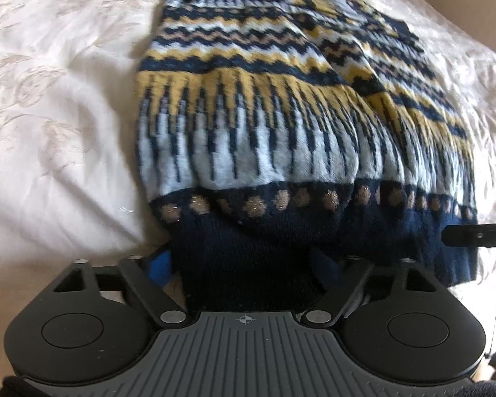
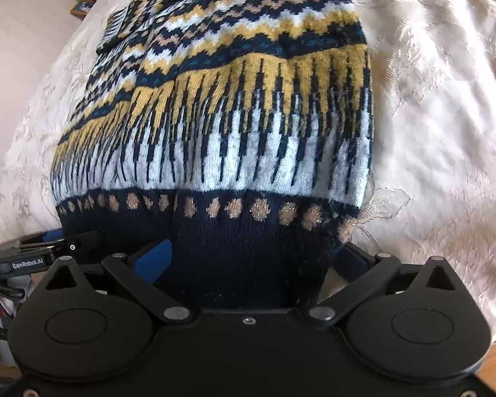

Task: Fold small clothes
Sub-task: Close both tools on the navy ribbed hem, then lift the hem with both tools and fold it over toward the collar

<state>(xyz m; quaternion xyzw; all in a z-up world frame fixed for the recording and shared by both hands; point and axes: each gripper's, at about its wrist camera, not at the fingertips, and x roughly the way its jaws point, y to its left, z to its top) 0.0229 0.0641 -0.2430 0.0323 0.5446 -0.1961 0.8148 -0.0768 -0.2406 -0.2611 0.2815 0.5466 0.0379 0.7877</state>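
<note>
Gripping the sweater (image 1: 248, 125) by its navy hem (image 1: 248, 258), you keep each hand-held gripper, left (image 1: 244, 264) and right (image 2: 248, 264), closed on the knit, probably to draw it flat across the white bedspread (image 1: 66, 115) before folding.

Both grippers are tipped steeply down, side by side. The left gripper (image 1: 244, 264) has its jaws fairly wide, packed with a thick bunch of the sweater's (image 1: 248, 132) dark hem; only its left blue finger (image 1: 158, 266) peeks out, hard against the knit. The right gripper (image 2: 253, 258) looks the same: blue fingers (image 2: 155, 258) on both sides, pinching the hem. No hands visible.
</note>
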